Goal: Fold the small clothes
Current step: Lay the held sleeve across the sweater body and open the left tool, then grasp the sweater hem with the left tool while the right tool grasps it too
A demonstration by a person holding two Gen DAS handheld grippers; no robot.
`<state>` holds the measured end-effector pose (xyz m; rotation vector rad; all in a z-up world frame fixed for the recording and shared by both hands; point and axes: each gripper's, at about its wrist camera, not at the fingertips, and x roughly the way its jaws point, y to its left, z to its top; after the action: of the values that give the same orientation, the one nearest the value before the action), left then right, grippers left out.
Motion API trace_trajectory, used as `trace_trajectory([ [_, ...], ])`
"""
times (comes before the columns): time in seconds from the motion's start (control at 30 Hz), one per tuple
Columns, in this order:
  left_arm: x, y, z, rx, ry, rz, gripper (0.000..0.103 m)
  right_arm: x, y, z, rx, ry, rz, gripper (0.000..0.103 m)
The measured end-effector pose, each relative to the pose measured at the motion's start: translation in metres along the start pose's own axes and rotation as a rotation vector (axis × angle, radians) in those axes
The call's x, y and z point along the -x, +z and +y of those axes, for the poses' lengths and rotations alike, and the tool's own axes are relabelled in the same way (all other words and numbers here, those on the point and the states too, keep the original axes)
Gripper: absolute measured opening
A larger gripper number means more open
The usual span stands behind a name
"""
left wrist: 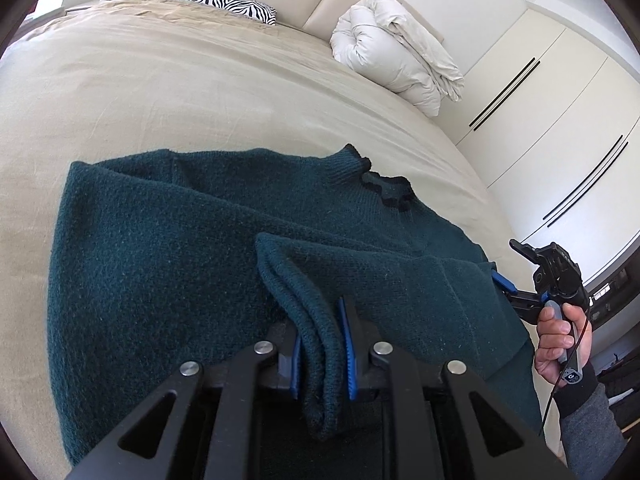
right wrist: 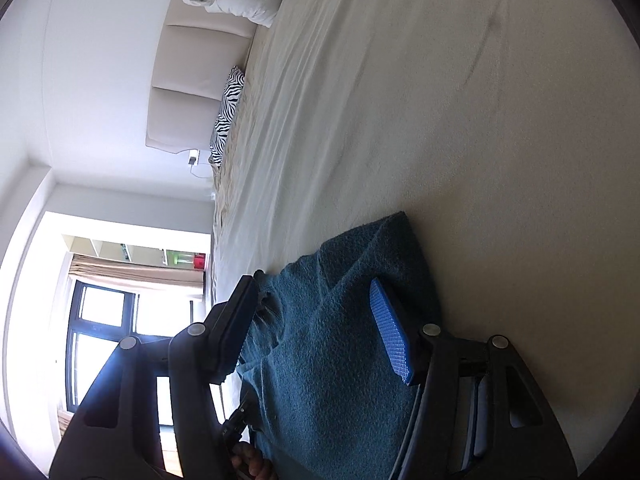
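A dark teal knit sweater [left wrist: 160,240] lies spread on the bed, its collar [left wrist: 384,188] toward the far right. My left gripper [left wrist: 320,320] is shut on a folded sleeve cuff [left wrist: 288,276], which is lifted over the sweater's body. In the left wrist view, a hand [left wrist: 560,344] holds my right gripper [left wrist: 506,262] at the sweater's right edge. In the right wrist view, that gripper [right wrist: 314,286] is rolled on its side. Its jaws stand wide, with sweater fabric [right wrist: 332,360] lying between them and the pads not pressing on it.
The beige bed sheet [left wrist: 200,92] stretches far beyond the sweater. A rolled white duvet [left wrist: 400,52] and a zebra-print pillow [left wrist: 224,2] lie by the headboard. White wardrobe doors [left wrist: 560,120] stand to the right of the bed. A window [right wrist: 104,320] is opposite.
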<state>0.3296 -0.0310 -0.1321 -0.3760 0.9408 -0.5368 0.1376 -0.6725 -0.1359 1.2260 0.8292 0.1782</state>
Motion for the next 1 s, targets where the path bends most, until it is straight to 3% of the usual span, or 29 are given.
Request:
trace_trajectory([
  [0.2,-0.001,0.0,0.01,0.044,-0.041,0.003,0.019,0.015,-0.015,-0.005,0.023,0.034,0.049,0.057],
  [0.47,0.013,-0.005,0.006,0.047,-0.002,0.009,0.021,0.057,-0.065,-0.014,0.098,0.037,0.15,0.057],
  [0.53,0.027,-0.008,0.004,0.045,0.023,-0.004,0.034,0.077,-0.072,-0.021,0.072,0.052,0.138,0.057],
  [0.6,0.046,-0.014,-0.001,0.016,0.064,-0.03,0.059,0.102,-0.08,-0.024,0.064,0.042,0.108,0.057],
  [0.67,0.072,-0.026,-0.005,-0.011,0.116,-0.058,0.069,0.128,-0.09,-0.027,0.055,0.041,0.076,0.059],
  [0.8,0.126,-0.066,-0.006,-0.035,0.159,-0.068,0.07,0.179,-0.123,-0.033,0.063,0.028,0.029,0.059],
  [1.0,0.189,-0.146,0.002,-0.028,0.256,-0.019,0.071,0.228,-0.193,-0.036,0.158,-0.124,-0.015,0.059],
])
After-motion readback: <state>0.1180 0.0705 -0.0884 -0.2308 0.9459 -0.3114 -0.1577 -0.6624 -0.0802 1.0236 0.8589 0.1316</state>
